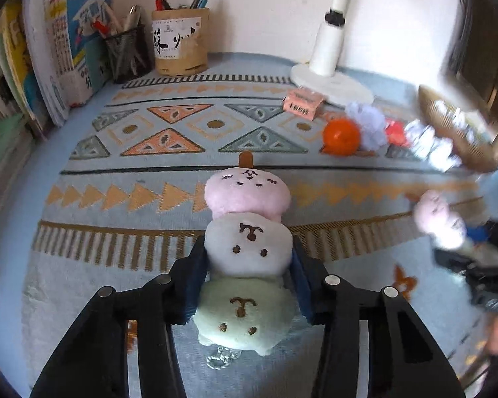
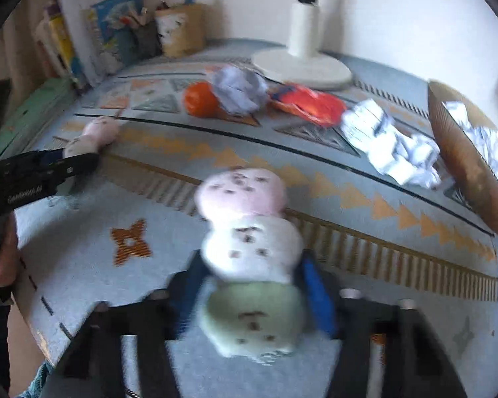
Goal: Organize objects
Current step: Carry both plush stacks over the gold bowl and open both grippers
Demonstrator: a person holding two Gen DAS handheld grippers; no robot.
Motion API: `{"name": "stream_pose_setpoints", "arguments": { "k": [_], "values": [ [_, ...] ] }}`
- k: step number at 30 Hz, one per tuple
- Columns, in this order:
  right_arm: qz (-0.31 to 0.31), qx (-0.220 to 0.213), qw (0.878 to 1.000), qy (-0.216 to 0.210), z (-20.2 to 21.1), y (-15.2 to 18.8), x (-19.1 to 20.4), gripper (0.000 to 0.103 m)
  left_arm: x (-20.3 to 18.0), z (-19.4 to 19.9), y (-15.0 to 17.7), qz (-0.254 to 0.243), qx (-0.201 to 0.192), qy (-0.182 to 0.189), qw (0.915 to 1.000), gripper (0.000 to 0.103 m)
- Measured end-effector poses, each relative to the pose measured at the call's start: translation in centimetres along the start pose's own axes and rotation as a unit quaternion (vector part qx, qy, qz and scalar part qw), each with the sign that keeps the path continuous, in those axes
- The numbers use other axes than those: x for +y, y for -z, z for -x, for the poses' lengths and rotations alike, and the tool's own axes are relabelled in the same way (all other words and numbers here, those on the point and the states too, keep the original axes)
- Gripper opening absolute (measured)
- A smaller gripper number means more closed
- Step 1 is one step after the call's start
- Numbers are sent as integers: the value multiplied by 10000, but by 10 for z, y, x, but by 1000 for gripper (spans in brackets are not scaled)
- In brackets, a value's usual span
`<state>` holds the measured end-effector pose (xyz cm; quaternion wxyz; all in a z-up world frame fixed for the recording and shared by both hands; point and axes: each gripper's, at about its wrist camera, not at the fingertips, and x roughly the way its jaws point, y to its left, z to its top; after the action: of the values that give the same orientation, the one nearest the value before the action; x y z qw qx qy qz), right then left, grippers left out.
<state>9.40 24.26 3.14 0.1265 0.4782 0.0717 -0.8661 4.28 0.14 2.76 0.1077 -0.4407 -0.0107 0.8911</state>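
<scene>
My left gripper (image 1: 249, 275) is shut on a plush dango skewer (image 1: 247, 248) with pink, white and green balls, held above the patterned cloth. My right gripper (image 2: 252, 285) is shut on a second, matching plush skewer (image 2: 249, 248); this view is blurred. The right gripper and its plush also show at the right edge of the left wrist view (image 1: 441, 222). The left gripper and its plush show at the left of the right wrist view (image 2: 83, 146).
Books (image 1: 33, 66) and two pen holders (image 1: 179, 39) stand at the back left. A white lamp base (image 1: 332, 79), a pink box (image 1: 302, 102), an orange ball (image 2: 199, 99), crumpled paper (image 2: 239, 89), a red wrapper (image 2: 308, 102) and a brown basket (image 2: 464, 162) sit at the right.
</scene>
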Motion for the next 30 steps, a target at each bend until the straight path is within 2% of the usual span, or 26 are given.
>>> {"name": "stream_pose_setpoints", "arguments": {
  "k": [2, 4, 5, 6, 9, 12, 15, 16, 17, 19, 21, 24, 27, 30],
  "values": [
    [-88, -49, 9998, 183, 3, 3, 8, 47, -4, 4, -1, 118, -84, 150, 9998, 44],
    [-164, -204, 9997, -20, 12, 8, 15, 46, -19, 11, -5, 94, -237, 400, 9989, 44],
    [-227, -313, 9990, -210, 21, 10, 14, 46, -29, 15, -7, -14, -335, 451, 9984, 44],
    [-284, -386, 9986, -225, 27, 10, 12, 46, -42, 20, -11, -185, -423, 454, 9979, 44],
    [-580, -754, 9955, -52, 54, 4, -9, 46, -89, 32, -28, -736, -642, 538, 9938, 44],
    [-1214, -1161, 9858, -41, 85, 5, -63, 46, -135, 39, -51, -998, -838, 902, 9874, 44],
    [-2018, -1576, 9666, 29, 108, 6, -132, 47, -183, 27, -80, -725, -867, 1607, 9805, 44],
    [-2229, -1676, 9603, 39, 109, 5, -149, 47, -198, 20, -87, -699, -873, 1732, 9785, 44],
    [-2520, -1766, 9514, 58, 112, 3, -174, 47, -216, 12, -95, -742, -889, 1798, 9769, 44],
    [-2822, -1838, 9414, 172, 114, -3, -206, 47, -253, -8, -112, -878, -861, 1825, 9755, 44],
    [-3017, -1967, 9320, 415, 118, -10, -240, 47, -283, -26, -131, -855, -787, 2048, 9719, 44],
    [-3191, -2001, 9238, 680, 113, -27, -282, 47, -318, -45, -152, -962, -802, 2168, 9682, 44],
    [-3340, -2016, 9178, 735, 104, -42, -314, 47, -342, -66, -168, -1042, -744, 2177, 9676, 44],
    [-3387, -2016, 9158, 772, 89, -61, -334, 49, -357, -87, -181, -904, -640, 2238, 9683, 47]
  ]
}}
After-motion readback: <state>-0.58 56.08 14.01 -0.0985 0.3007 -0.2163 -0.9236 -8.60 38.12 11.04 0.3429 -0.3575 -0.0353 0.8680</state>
